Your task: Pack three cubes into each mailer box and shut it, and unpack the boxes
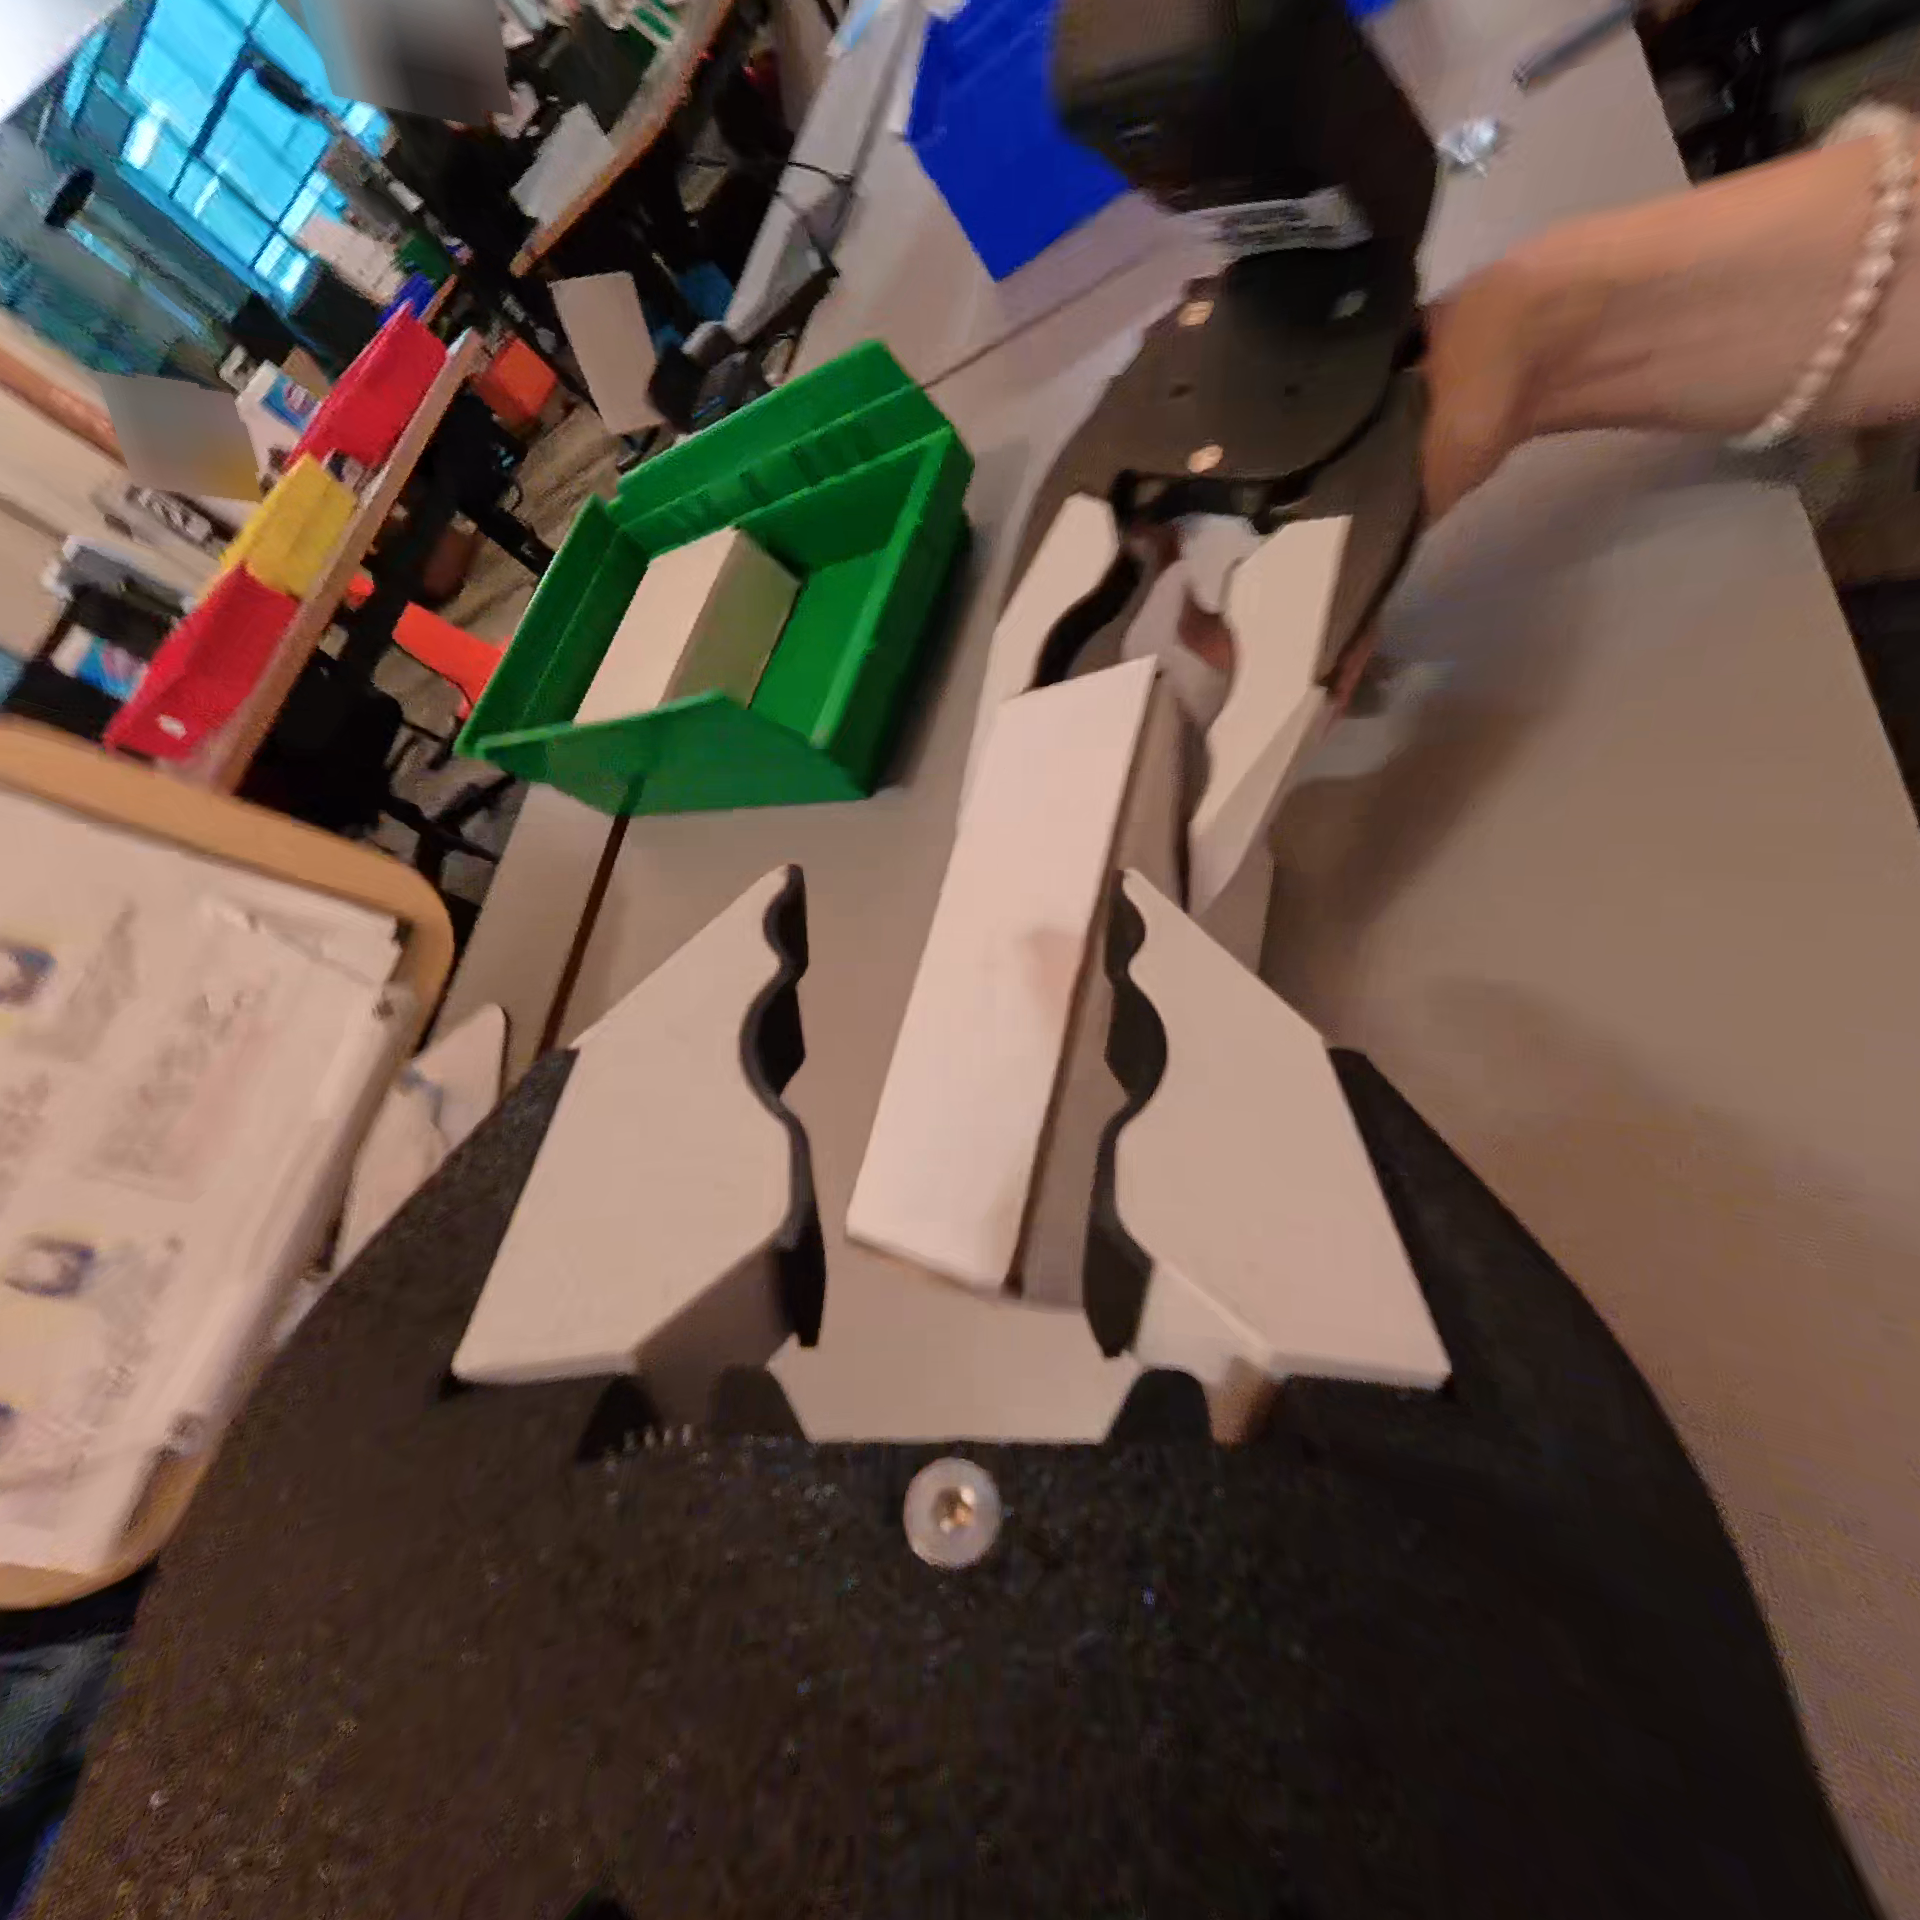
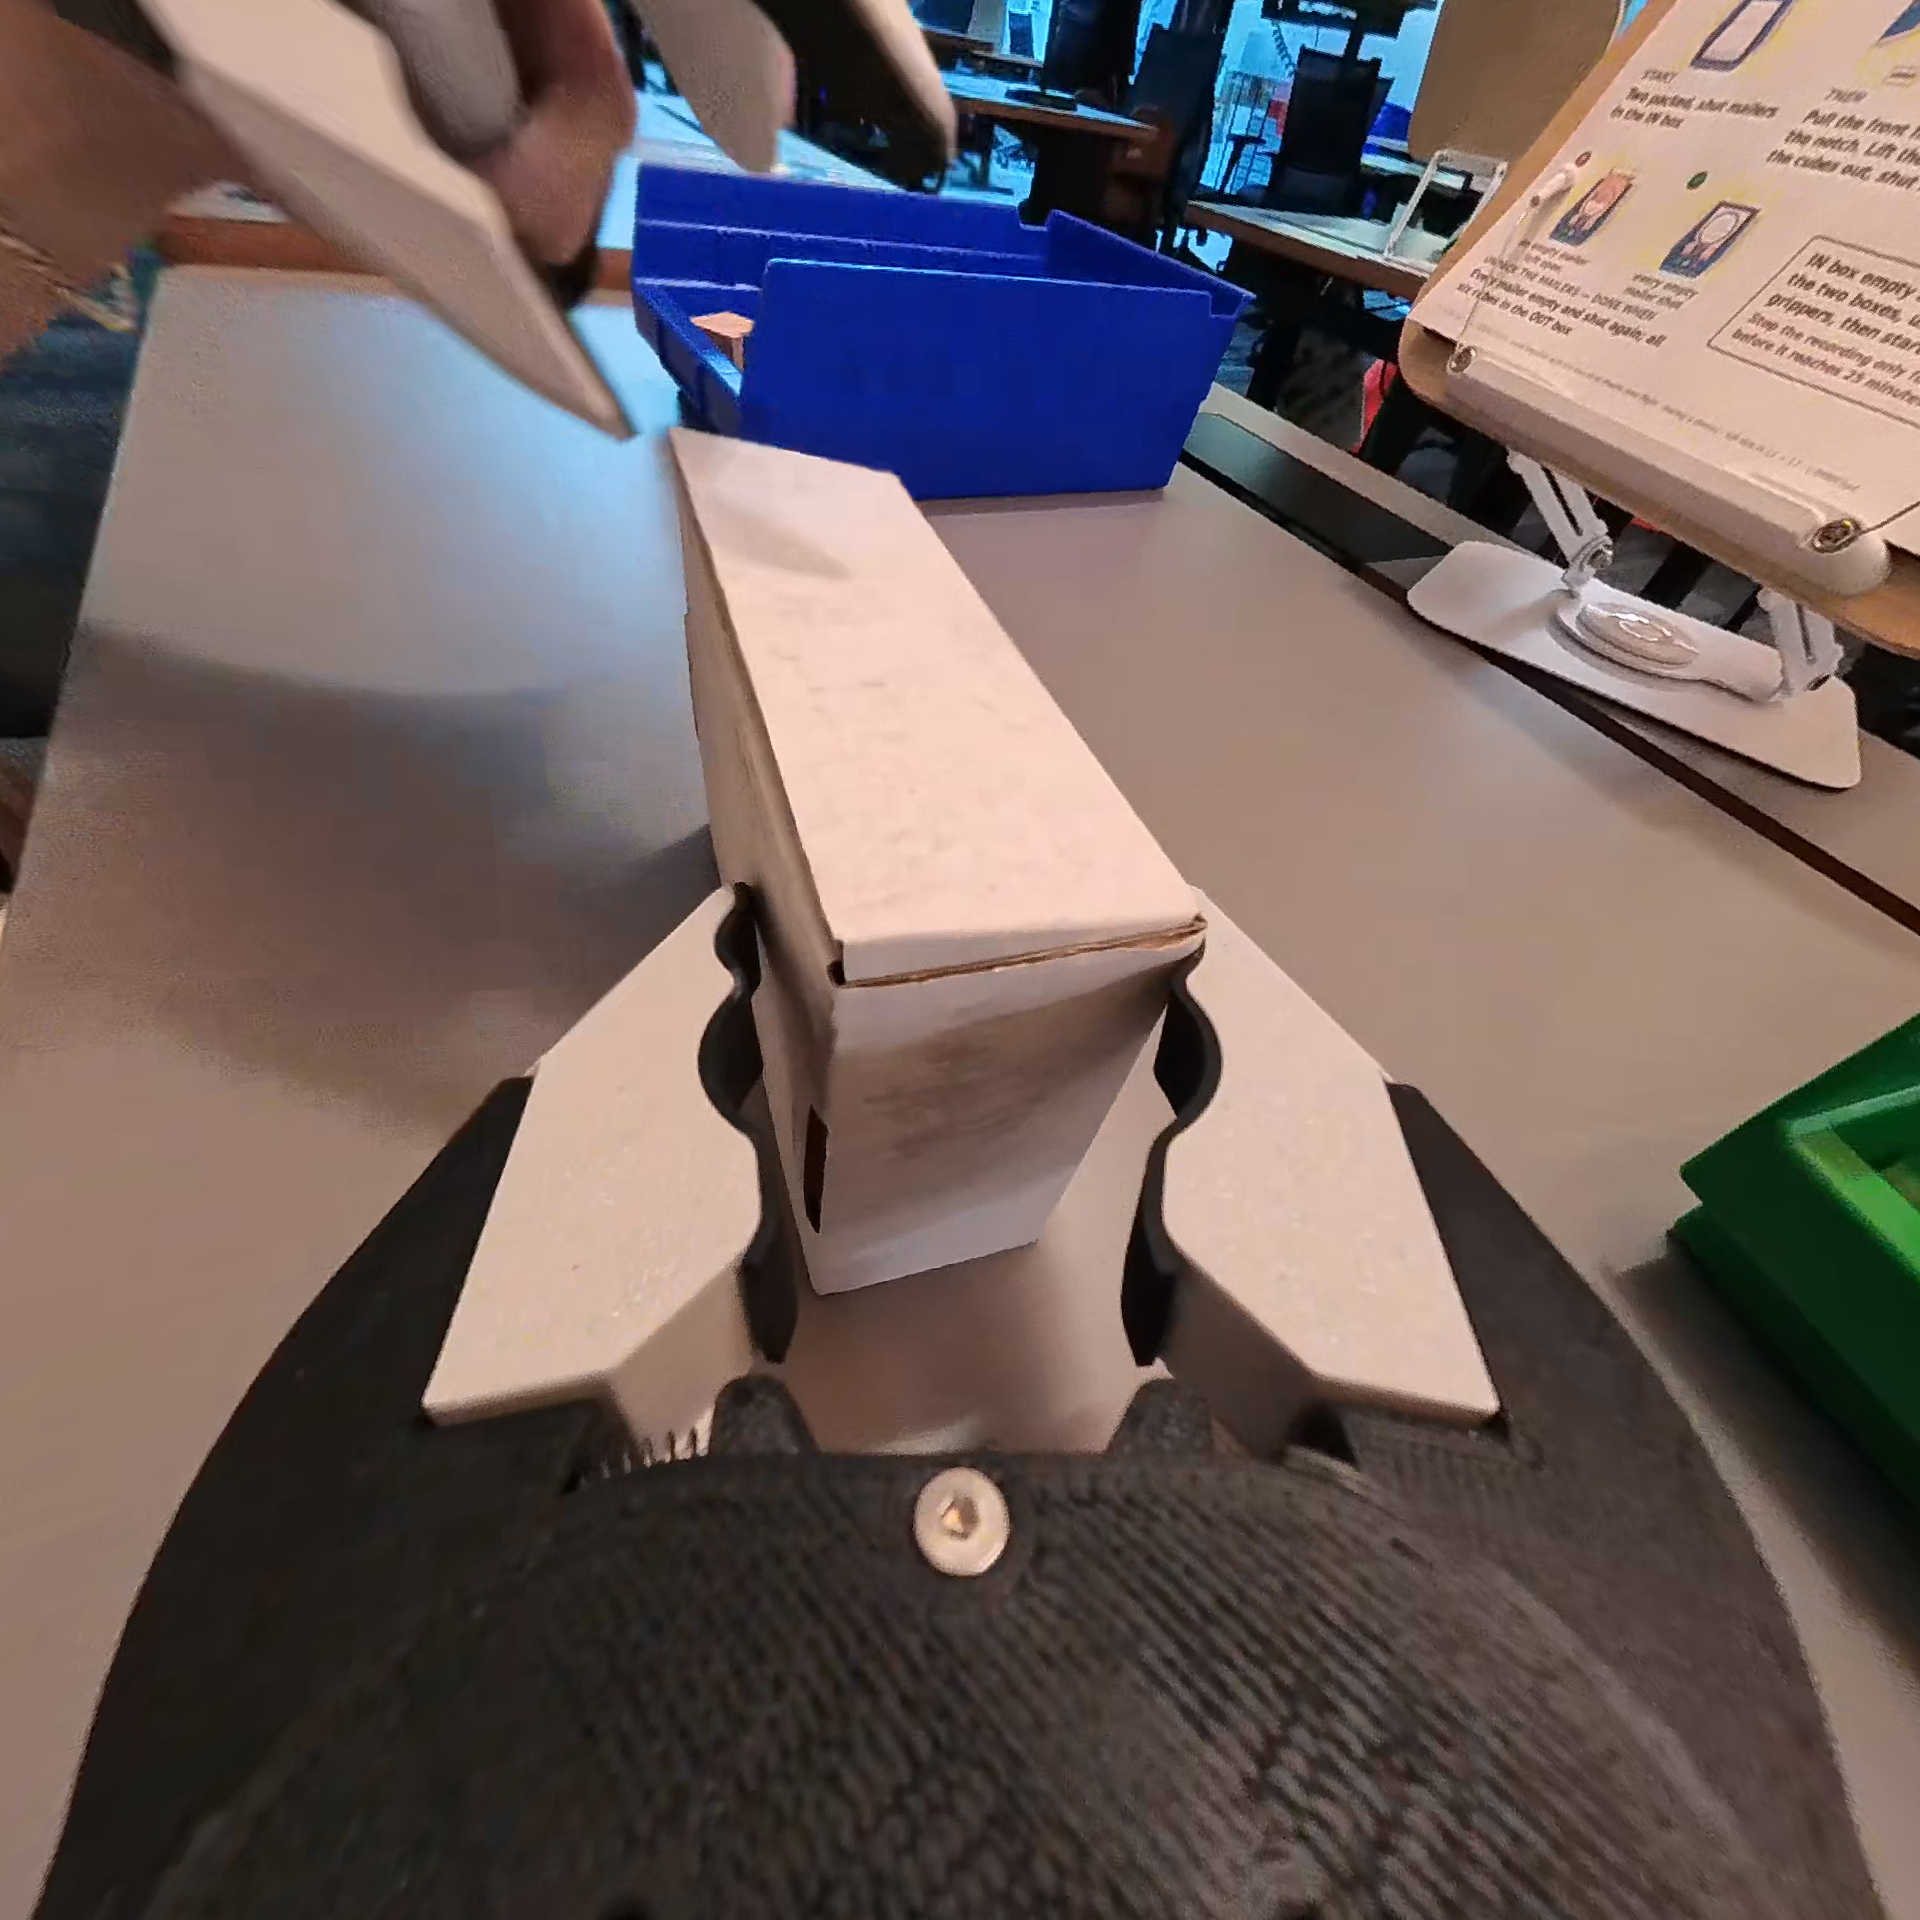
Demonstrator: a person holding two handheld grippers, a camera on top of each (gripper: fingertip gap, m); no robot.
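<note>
My right fingers [image 2: 961,1132] clamp the shut white mailer box [image 2: 914,748] on the grey counter [image 2: 1403,883], my left fingers [image 1: 961,1132] apart around its far end, and only the left view shows another box [image 1: 691,623] inside the green bin [image 1: 727,764].

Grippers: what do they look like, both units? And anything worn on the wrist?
Both grippers, left and right, match: grainy black bodies with a silver screw, pale grey wedge-shaped jaws lined with wavy black pads. The person's hand wears a beaded bracelet.
</note>
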